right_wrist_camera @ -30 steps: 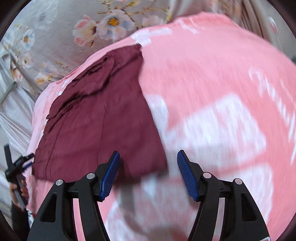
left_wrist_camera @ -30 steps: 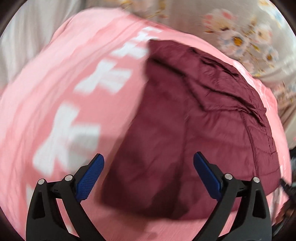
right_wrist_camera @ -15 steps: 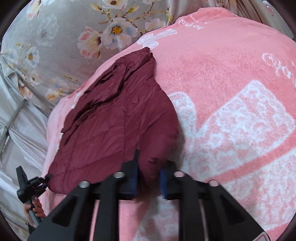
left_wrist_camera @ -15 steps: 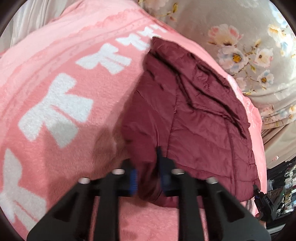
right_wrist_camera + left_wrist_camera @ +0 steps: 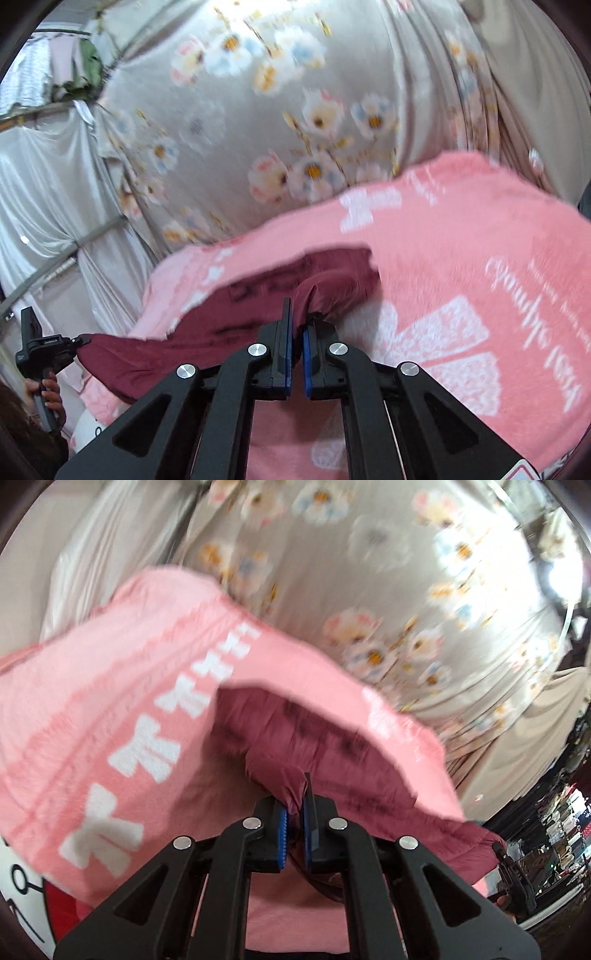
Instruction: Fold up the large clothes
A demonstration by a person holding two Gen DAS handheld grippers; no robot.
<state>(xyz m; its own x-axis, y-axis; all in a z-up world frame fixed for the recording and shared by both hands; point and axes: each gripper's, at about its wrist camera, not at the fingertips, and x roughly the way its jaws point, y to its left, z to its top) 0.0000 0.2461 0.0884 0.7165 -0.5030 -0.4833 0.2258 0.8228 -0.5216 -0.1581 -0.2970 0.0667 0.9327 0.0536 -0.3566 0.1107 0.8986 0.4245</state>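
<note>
A dark maroon quilted jacket point(image 5: 332, 746) lies on a pink blanket point(image 5: 122, 686) with white bow patterns. My left gripper point(image 5: 294, 827) is shut on a bunched corner of the jacket and holds it lifted. In the right wrist view my right gripper point(image 5: 297, 354) is shut on the other near corner of the jacket point(image 5: 332, 280), also lifted. The jacket's near edge point(image 5: 166, 350) hangs stretched between the two grippers. The left gripper point(image 5: 40, 350) with its hand shows at the far left of the right wrist view. The far part of the jacket still rests on the blanket point(image 5: 480, 258).
A grey floral curtain point(image 5: 406, 590) hangs behind the bed and also fills the top of the right wrist view point(image 5: 277, 110). White drapes point(image 5: 48, 184) hang at the left. Cluttered shelves point(image 5: 554, 830) stand at the right edge.
Both grippers closed on the jacket's near corners and lifted them up off the blanket. The views now tilt up toward the curtain.
</note>
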